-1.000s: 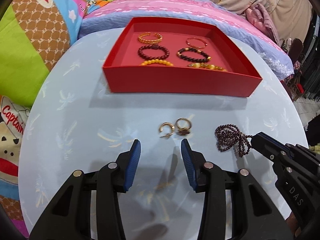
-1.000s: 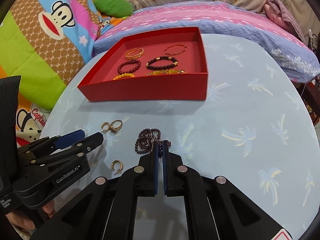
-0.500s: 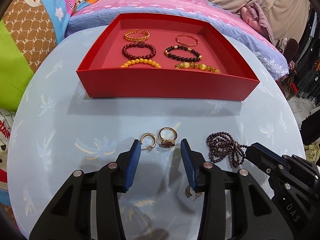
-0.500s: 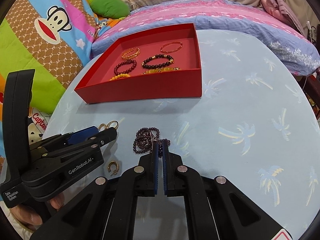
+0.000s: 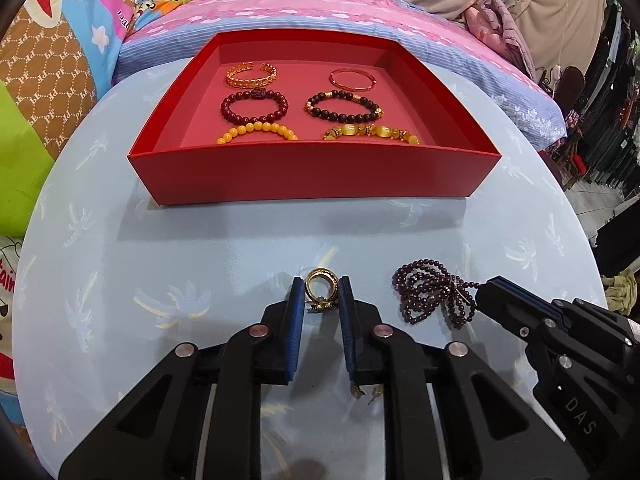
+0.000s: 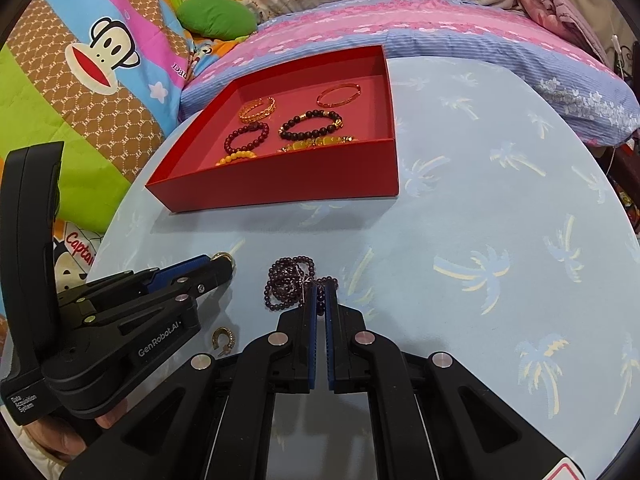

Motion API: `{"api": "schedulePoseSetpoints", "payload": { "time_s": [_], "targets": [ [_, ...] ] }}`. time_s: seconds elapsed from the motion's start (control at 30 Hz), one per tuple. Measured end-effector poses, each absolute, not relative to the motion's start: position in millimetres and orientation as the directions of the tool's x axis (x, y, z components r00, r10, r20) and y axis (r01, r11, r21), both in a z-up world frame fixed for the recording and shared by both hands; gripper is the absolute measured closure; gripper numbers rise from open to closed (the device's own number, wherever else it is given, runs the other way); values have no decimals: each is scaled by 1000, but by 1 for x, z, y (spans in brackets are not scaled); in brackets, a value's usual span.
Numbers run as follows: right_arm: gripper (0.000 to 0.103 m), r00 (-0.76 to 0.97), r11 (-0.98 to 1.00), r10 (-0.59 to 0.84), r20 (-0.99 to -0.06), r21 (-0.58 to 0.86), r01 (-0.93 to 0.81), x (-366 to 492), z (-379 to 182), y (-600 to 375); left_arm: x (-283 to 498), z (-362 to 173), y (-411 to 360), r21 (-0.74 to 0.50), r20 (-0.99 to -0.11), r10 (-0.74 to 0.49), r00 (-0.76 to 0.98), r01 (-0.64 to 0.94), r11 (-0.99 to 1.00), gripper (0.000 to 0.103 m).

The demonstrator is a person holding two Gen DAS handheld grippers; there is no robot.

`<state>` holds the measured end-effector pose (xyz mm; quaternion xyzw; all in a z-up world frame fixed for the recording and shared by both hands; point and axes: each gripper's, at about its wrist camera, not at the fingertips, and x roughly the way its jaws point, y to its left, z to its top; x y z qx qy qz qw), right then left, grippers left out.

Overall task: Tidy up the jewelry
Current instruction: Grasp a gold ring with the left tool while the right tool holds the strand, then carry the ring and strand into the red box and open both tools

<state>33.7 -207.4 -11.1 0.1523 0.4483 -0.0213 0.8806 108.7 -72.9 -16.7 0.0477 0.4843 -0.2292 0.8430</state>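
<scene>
Left wrist view: the left gripper (image 5: 320,292) has pushed forward since a second ago, and its blue pads, wide apart then, have narrowed around a gold ring (image 5: 321,285). The ring stands between the tips on the table (image 5: 160,264); I can't tell whether the pads touch it, so the gripper reads as part closed, not clenched. A gold hoop earring that lay beside the ring before is now hidden or mixed in with it. Another hoop earring (image 5: 362,390) peeks out under the right finger. To the right, a bundle of dark purple beads (image 5: 432,298) lies with its long axis running left to right, its right end at the tip of the right gripper (image 5: 486,294). Behind sits the red tray (image 5: 312,176) with six bracelets in two columns of three.

Right wrist view: the right gripper (image 6: 319,292) stays nearly closed, pinching the near end of the beads (image 6: 290,284), which trail away to the left. The left gripper (image 6: 222,266) reaches the ring (image 6: 222,257). One hoop earring (image 6: 224,339) lies alone, near the camera. Six bracelets fill the tray (image 6: 280,184).
</scene>
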Motion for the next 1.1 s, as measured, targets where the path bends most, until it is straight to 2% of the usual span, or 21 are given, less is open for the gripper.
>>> {"api": "schedulePoseSetpoints", "payload": {
  "time_s": [0.03,0.73,1.1],
  "targets": [
    [99,600,952,99,-794,251,174,33,-10,-208,108,-16,-72,-146,-838,-344,424,432,890,90],
    [99,627,955,92,-773,246,163,22,6,-202,83,-10,-46,-179,-835,-363,413,420,889,90],
    [99,690,957,107,-716,262,124,43,49,-205,106,34,-47,-204,-785,-409,464,430,879,90]
  ]
}}
